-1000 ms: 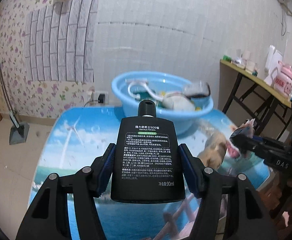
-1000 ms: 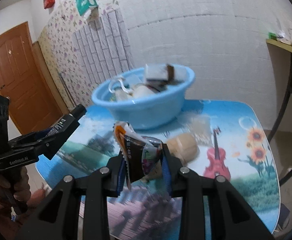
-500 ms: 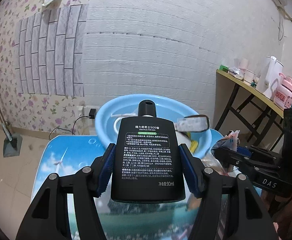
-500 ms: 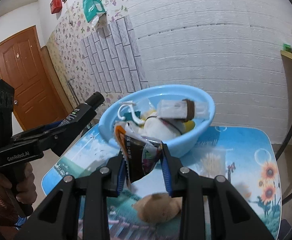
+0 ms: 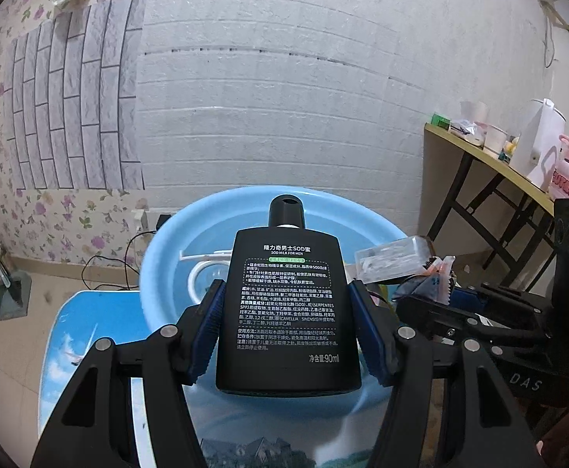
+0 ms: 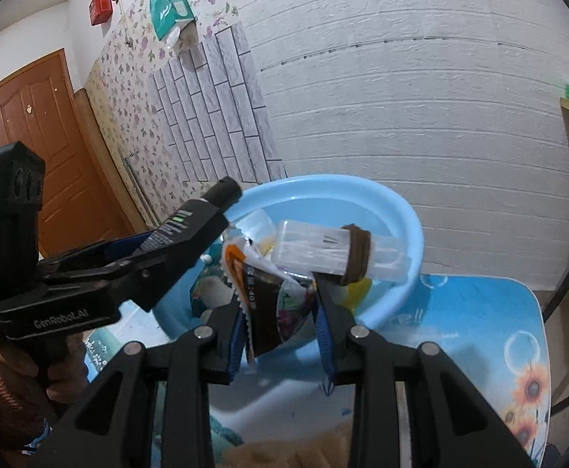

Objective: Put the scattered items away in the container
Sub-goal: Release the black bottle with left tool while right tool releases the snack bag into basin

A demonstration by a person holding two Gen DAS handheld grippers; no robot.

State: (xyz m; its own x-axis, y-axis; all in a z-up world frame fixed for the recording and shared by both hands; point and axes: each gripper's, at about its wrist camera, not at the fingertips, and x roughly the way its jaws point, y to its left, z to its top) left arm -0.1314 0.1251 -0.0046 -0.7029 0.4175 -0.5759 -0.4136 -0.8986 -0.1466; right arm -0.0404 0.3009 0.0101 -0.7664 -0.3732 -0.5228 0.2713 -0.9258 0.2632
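My left gripper [image 5: 286, 327] is shut on a flat black lotion bottle [image 5: 287, 312] with white print, held upright over the near rim of the blue basin [image 5: 175, 245]. My right gripper [image 6: 280, 312] is shut on a crumpled dark snack packet [image 6: 272, 304], held just at the basin [image 6: 397, 241] edge. In the basin lie a clear plastic box [image 6: 323, 251] with a brown band, a white cable and other items. The left gripper with the bottle shows in the right wrist view [image 6: 159, 249]; the right gripper with the packet shows in the left wrist view [image 5: 436, 292].
The basin stands at the far end of a table [image 6: 479, 312] with a printed blue picture top. A tan plush toy [image 6: 303, 452] lies on it below my right gripper. A side shelf [image 5: 491, 163] with cups and a pink bottle stands at right.
Both grippers have moved forward towards the basin with their loads. The basin now fills the space just behind the bottle and the packet. The plush toy has dropped to the frame's bottom.
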